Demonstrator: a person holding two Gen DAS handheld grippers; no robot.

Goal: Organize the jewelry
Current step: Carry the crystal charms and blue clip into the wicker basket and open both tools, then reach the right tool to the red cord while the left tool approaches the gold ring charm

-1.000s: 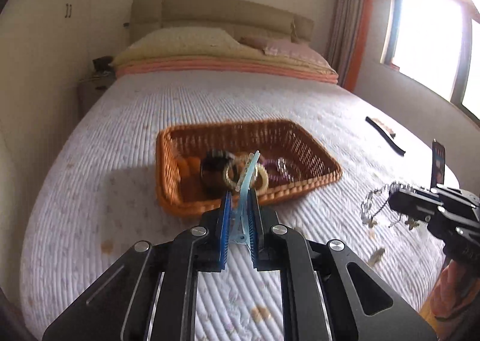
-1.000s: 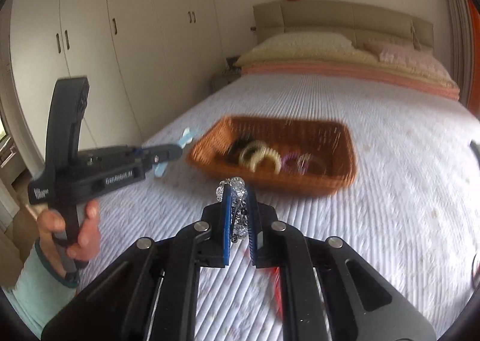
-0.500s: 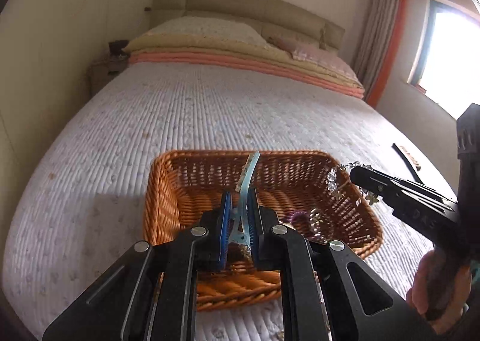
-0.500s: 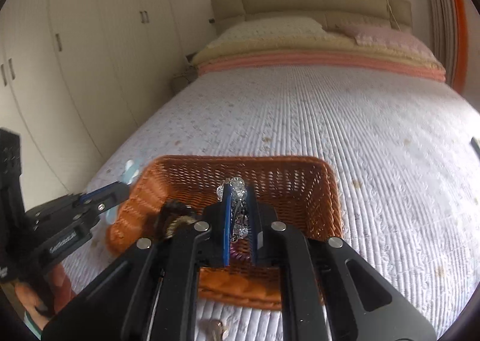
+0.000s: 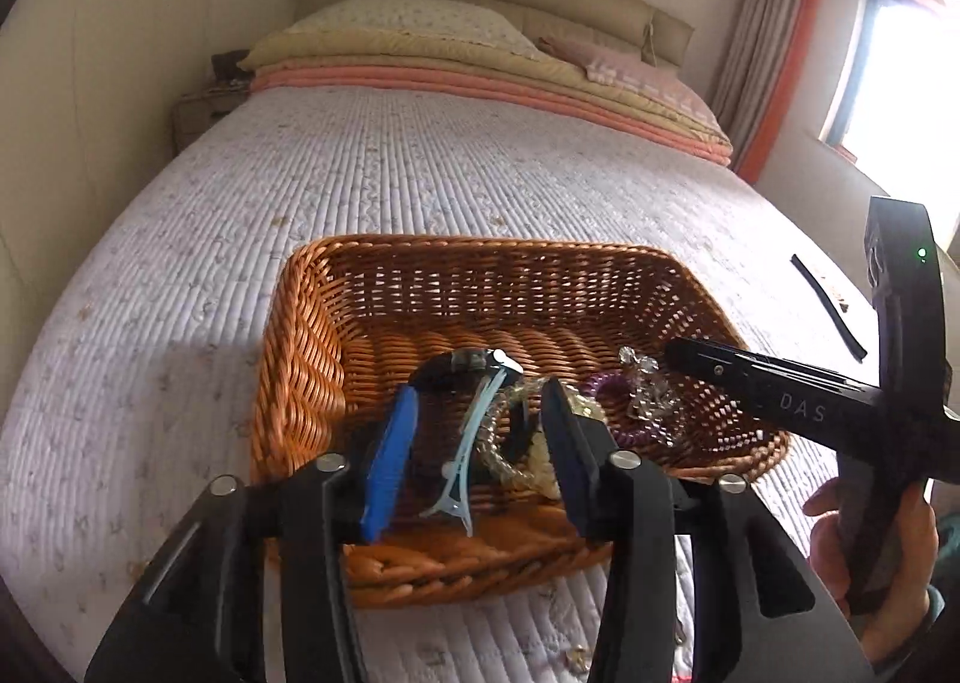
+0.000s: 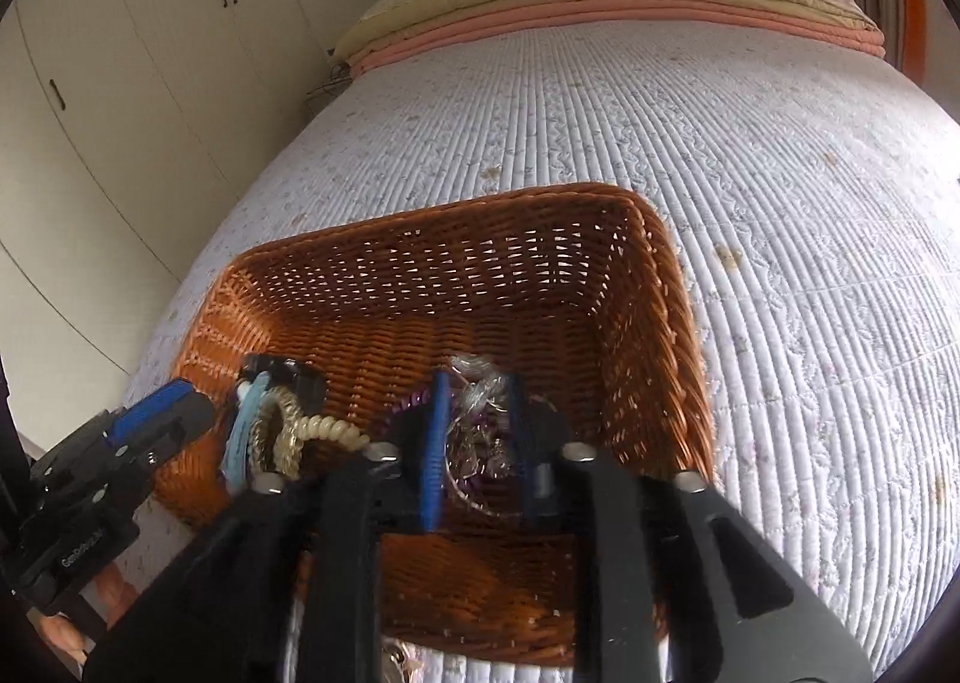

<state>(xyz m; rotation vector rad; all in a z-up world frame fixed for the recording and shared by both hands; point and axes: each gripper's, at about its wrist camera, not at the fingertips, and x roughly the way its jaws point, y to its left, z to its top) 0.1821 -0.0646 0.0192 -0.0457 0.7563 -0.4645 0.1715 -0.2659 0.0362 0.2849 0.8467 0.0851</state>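
An orange wicker basket (image 5: 312, 323) (image 6: 420, 221) lies on the white quilted bed. My left gripper (image 5: 474, 455) hangs over its near left part, its jaws opening. A light blue hair clip (image 5: 480, 419) stands loose between the blue pads (image 5: 390, 461), touching neither. My right gripper (image 6: 477, 437) is over the basket's near right part, jaws opening too. A silver crystal piece (image 6: 480, 413) (image 5: 648, 389) sits between them on a purple bracelet (image 5: 603, 383). A black band (image 5: 462, 368) and a cream spiral tie (image 6: 330, 431) also lie inside.
A black strap (image 5: 828, 305) lies on the bed to the right of the basket. Pillows and folded blankets (image 5: 480, 71) fill the head of the bed. Wardrobe doors (image 6: 120, 53) stand to the left. A person's hand (image 5: 870, 533) holds the right gripper's handle.
Both grippers came in over the basket and sank towards it. Their jaws, shut on the blue clip and the crystal piece before, now stand apart, and both items are loose.
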